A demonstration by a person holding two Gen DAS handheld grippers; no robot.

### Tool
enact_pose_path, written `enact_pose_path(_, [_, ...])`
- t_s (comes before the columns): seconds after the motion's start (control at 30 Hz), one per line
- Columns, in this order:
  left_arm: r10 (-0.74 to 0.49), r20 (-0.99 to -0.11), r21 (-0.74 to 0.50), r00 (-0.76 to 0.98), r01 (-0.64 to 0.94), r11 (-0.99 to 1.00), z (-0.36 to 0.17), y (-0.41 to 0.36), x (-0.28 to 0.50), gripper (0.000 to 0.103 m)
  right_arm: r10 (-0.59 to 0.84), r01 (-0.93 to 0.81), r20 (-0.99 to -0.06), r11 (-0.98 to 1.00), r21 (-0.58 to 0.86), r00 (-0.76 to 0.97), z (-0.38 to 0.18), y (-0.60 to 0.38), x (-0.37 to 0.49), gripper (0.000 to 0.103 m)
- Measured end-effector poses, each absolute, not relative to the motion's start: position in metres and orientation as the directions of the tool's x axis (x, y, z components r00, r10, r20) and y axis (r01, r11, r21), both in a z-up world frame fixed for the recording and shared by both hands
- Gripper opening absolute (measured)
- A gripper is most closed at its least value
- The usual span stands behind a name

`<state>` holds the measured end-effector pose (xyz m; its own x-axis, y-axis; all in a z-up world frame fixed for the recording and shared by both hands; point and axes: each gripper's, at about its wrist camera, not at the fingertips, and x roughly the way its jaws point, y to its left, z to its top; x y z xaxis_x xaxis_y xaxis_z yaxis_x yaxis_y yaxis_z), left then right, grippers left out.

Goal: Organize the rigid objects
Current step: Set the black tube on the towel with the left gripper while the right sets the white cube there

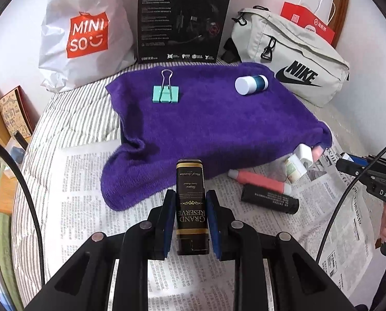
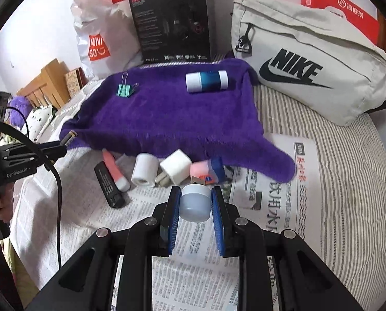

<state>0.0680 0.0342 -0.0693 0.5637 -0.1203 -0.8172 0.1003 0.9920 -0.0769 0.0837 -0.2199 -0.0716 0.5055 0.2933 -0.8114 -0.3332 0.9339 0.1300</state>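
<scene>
My left gripper (image 1: 190,202) is shut on a black and gold "Grand Reserve" box (image 1: 191,207), held above the newspaper (image 1: 89,207). My right gripper (image 2: 196,197) is shut on a small pale blue jar (image 2: 195,202). A purple towel (image 1: 205,124) lies ahead, bearing a mint binder clip (image 1: 165,93) and a white and blue bottle (image 1: 251,84). Along the towel's near edge on the paper lie a pink tube (image 2: 115,168), a black tube (image 2: 108,185), a white roll (image 2: 144,169), a white plug adapter (image 2: 176,169) and a pink and blue item (image 2: 208,169).
Behind the towel stand a white Miniso bag (image 1: 84,33), a black headset box (image 1: 182,20) and a grey Nike pouch (image 2: 309,59). Red bags (image 2: 340,7) lean at the back. The striped bedding (image 2: 335,168) spreads right; a wooden headboard (image 2: 48,83) rises at the left.
</scene>
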Motion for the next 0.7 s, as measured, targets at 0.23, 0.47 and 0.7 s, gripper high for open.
enact_pose_path(0.23, [-0.112, -0.809, -0.082, 0.578, 0.078, 0.994, -0.06, 0.044, 0.082, 0.023, 0.302, -0.338, -0.803, 0.932, 0.134, 0.514, -0.061, -0.218, 0.099, 0.024])
enact_pose_path(0.47, [-0.111, -0.805, -0.081, 0.583, 0.078, 0.994, -0.05, 0.048, 0.099, 0.023, 0.29, -0.34, -0.799, 0.933, 0.114, 0.527, -0.053, -0.219, 0.118, 0.024])
enact_pose_path(0.7, [-0.113, -0.807, -0.084, 0.579, 0.077, 0.993, -0.047, 0.051, 0.121, 0.023, 0.283, -0.345, -0.797, 0.933, 0.1, 0.534, -0.047, -0.219, 0.139, 0.024])
